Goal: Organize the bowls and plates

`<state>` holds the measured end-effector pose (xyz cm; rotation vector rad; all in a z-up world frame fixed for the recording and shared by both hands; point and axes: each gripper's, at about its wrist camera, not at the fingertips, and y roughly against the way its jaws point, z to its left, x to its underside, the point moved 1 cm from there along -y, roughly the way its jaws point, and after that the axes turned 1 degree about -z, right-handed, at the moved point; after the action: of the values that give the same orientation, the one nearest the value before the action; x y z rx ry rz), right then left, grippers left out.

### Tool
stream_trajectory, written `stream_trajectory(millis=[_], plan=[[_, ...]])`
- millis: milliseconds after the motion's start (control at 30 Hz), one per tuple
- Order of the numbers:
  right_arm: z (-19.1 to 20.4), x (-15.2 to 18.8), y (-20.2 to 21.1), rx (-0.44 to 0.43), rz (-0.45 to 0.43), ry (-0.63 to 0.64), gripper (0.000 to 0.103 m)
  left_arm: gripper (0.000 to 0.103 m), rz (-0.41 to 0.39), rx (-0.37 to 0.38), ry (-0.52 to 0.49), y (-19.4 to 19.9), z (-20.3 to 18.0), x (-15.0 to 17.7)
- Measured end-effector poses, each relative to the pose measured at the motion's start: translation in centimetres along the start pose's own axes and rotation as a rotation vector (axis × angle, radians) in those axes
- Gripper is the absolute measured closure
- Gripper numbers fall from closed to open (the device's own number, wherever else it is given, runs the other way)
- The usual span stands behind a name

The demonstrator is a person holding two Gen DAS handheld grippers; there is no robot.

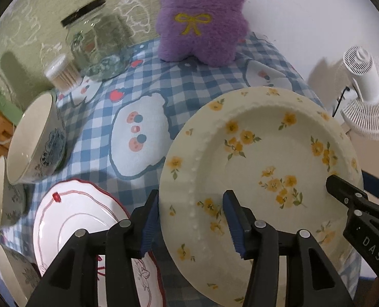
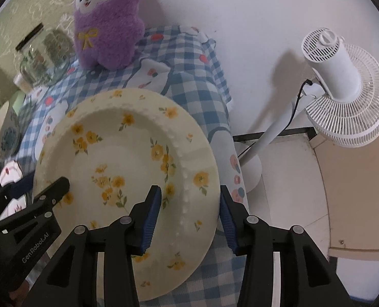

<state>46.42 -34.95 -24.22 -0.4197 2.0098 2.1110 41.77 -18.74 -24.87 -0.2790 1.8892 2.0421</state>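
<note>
Left gripper [image 1: 190,223] straddles the near-left rim of the yellow-flowered plate [image 1: 263,158], one finger inside the dish, one outside; pads look a shade off the china, so I read it as open around the rim, not clamped. Right gripper [image 2: 190,216] does the same at the opposite rim, a gap showing at both pads. Plate sits on the checked tablecloth [image 1: 100,128] near the table's right edge. Judged step: a two-handed pick-up or set-down of this plate; next move needs both pairs of pads pressing evenly. To the left lie a red-trimmed plate [image 1: 74,220] and blue-patterned bowls [image 1: 36,138]. Farther back: glass jar [image 1: 97,43], purple plush [image 1: 202,18], white fan [image 2: 342,87]. Legible: "DAS", "GenRobot.AI" on the grippers.
</note>
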Motion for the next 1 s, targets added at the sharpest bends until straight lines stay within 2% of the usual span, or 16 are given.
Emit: stream_trajectory(millis=[133, 333, 700, 1000], plan=[[0.7, 0.0, -0.2, 0.034, 0.010, 0.057, 0.050, 0.052, 0.000, 0.008, 0.003, 0.0, 0.2, 0.0], [0.5, 0.0, 0.2, 0.032, 0.002, 0.064, 0.058, 0.055, 0.013, 0.010, 0.001, 0.0, 0.2, -0.1], [0.5, 0.4, 1.2, 0.038, -0.007, 0.076, 0.058, 0.059, 0.018, 0.022, 0.042, 1.3, 0.5, 0.7], [1.0, 0.5, 3.3, 0.042, -0.037, 0.084, 0.058, 0.060, -0.009, 0.019, 0.064, 3.6, 1.0, 1.0]])
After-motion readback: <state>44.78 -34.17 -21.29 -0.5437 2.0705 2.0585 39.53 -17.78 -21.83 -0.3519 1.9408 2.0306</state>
